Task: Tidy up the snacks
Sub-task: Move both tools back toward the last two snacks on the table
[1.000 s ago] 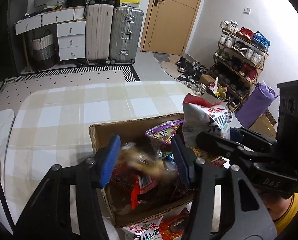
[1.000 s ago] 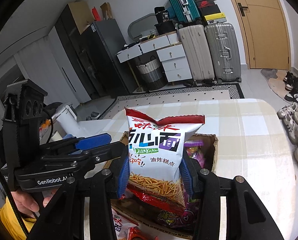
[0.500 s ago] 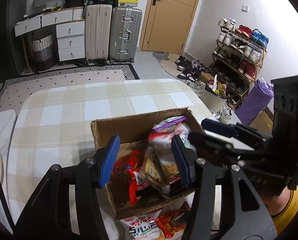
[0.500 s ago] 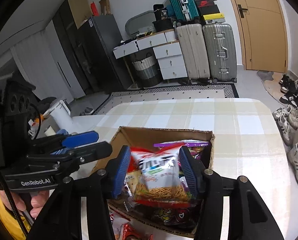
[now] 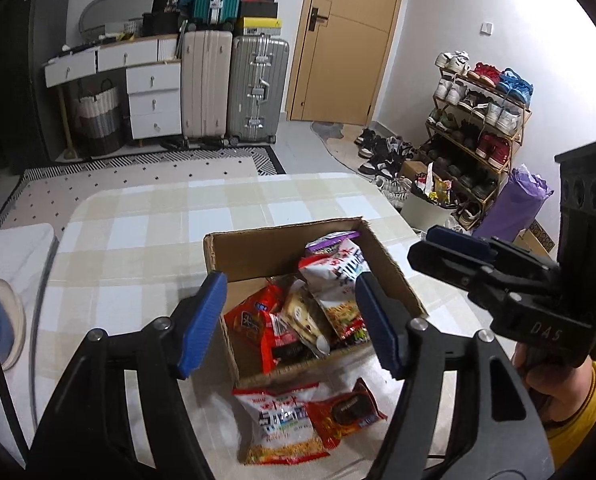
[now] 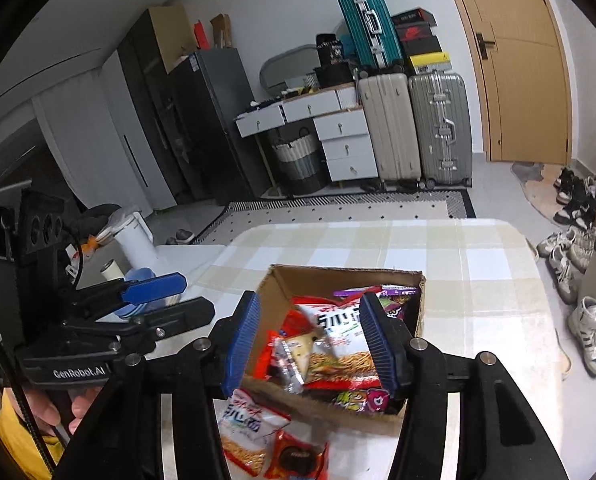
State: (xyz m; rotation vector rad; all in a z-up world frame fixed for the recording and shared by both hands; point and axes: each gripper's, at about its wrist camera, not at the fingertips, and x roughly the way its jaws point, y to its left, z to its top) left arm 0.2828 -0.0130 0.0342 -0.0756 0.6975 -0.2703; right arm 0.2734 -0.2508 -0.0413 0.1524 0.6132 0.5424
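Both cameras sit close above the near edge of the table [image 5: 146, 216], looking forward and down along their own fingers toward the far wall. The left view is angled toward the door [image 5: 346, 40] and shoe rack [image 5: 478, 128]; the right toward the fridge [image 6: 202, 120]. Both share the cardboard box [image 5: 258, 248] [image 6: 338, 276], the suitcases [image 5: 234, 84] [image 6: 414, 124], and each other's gripper.
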